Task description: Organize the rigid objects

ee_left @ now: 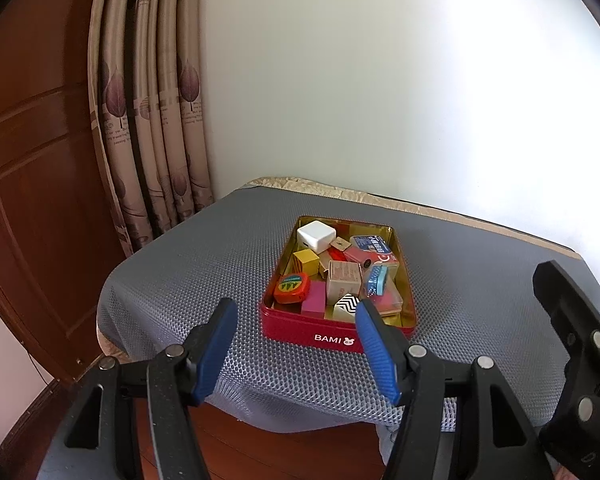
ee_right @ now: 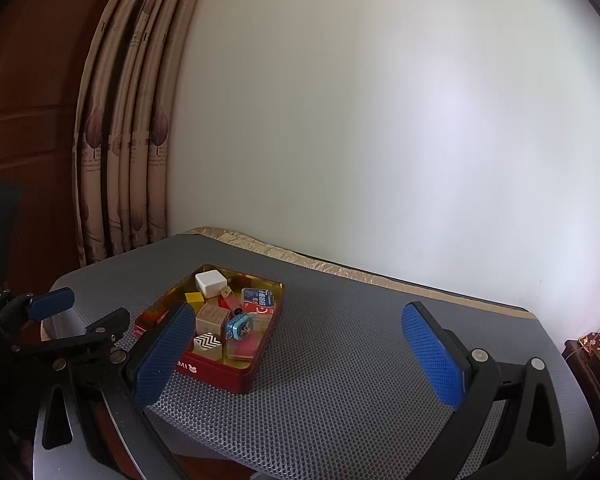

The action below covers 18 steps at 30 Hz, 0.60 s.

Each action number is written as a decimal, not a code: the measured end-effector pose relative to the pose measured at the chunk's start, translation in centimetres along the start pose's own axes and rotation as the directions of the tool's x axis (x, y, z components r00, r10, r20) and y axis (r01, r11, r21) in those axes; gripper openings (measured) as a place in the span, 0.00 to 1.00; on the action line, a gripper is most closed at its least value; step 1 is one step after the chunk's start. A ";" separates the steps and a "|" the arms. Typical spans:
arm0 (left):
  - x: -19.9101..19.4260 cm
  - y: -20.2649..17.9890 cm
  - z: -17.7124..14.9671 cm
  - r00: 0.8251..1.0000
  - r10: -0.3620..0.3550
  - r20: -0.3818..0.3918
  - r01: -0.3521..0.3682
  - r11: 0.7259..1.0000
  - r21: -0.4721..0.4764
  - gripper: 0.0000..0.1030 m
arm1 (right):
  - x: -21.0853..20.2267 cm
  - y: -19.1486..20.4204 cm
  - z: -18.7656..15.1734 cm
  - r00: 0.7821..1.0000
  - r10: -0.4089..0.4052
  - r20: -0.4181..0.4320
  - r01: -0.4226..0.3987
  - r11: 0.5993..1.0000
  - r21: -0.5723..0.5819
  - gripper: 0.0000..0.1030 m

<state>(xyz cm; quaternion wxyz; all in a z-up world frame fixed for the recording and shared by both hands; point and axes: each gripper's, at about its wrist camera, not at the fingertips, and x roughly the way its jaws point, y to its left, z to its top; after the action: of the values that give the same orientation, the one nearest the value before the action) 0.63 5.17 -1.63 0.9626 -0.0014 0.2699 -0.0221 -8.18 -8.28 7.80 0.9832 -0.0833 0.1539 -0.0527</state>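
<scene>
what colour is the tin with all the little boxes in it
Red outside, gold inside; the tin shows best in the left wrist view.

White wall behind; leaf-print curtain beside brown wooden door; grey-matted table.

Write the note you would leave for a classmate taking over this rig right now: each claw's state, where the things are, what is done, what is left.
Left claw: open, empty, held short of the red tin.
Right claw: open, empty, above the grey mat to the tin's right.
Things: white charger, yellow cube, orange tape measure, zigzag block and the small boxes all lie jumbled inside the tin.
Done: no sorting is visible.
Left: apparently the whole job.
</scene>
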 end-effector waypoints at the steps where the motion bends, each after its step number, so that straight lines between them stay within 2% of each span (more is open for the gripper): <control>1: 0.0 0.0 0.0 1.000 0.001 0.001 -0.001 1.000 0.001 0.61 | 0.0 0.0 0.0 1.000 0.001 -0.001 -0.001 1.000 0.000 0.99; 9: -0.1 0.1 0.0 1.000 -0.009 0.008 0.009 1.000 -0.002 0.61 | 0.2 -0.2 -0.3 0.999 -0.031 -0.020 0.031 1.000 0.002 0.99; 18: -0.5 0.7 0.1 0.999 -0.033 0.011 0.034 0.999 -0.033 0.61 | 1.1 0.3 -0.7 0.998 -0.015 -0.065 0.014 1.000 -0.017 1.00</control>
<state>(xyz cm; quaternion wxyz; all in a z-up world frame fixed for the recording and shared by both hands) 0.25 5.89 -1.28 0.9634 -0.0220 0.2650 -0.0338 -7.31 -8.21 6.79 0.9765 -0.0905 0.1858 -0.0612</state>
